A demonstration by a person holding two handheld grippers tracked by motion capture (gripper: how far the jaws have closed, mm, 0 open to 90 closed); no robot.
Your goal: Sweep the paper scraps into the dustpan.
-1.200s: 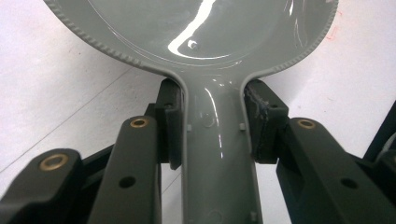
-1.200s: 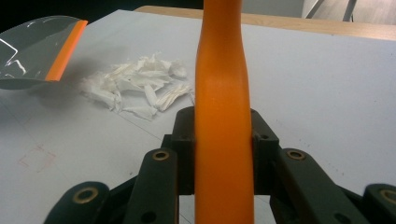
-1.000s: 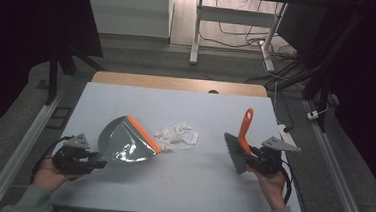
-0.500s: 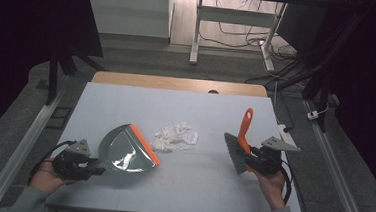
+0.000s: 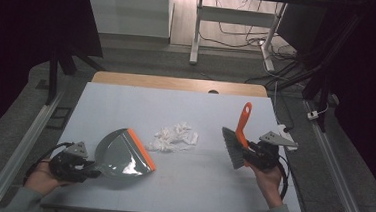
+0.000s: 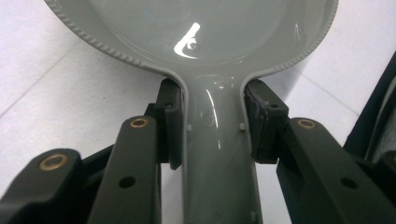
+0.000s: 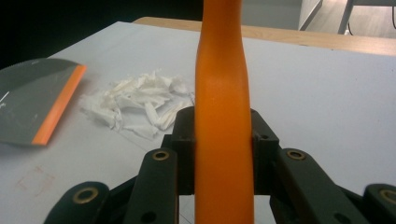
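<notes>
While both grippers sit at the near edge of the table (image 5: 126,94), things lie like this:

Left gripper (image 5: 90,169): near left corner, held in the person's left hand (image 5: 40,180); jaws pinched on the dustpan's handle from both sides, pads (image 6: 170,123) touching it.

Dustpan (image 5: 122,152): grey, orange lip pointing right and far, resting on the table just right of the left gripper.

Right gripper (image 5: 249,154): near right, held in the right hand (image 5: 268,182); jaws pressed onto the brush's orange handle.

Brush (image 5: 238,134): handle rising toward the far side, grey bristles on its left, lifted off the table.

Paper scraps (image 5: 173,137): small white crumpled heap mid-table, between dustpan and brush, just beside the pan's orange lip, apart from the bristles.

Far edge: bare wooden strip (image 5: 177,83) beyond the grey cover.
</notes>
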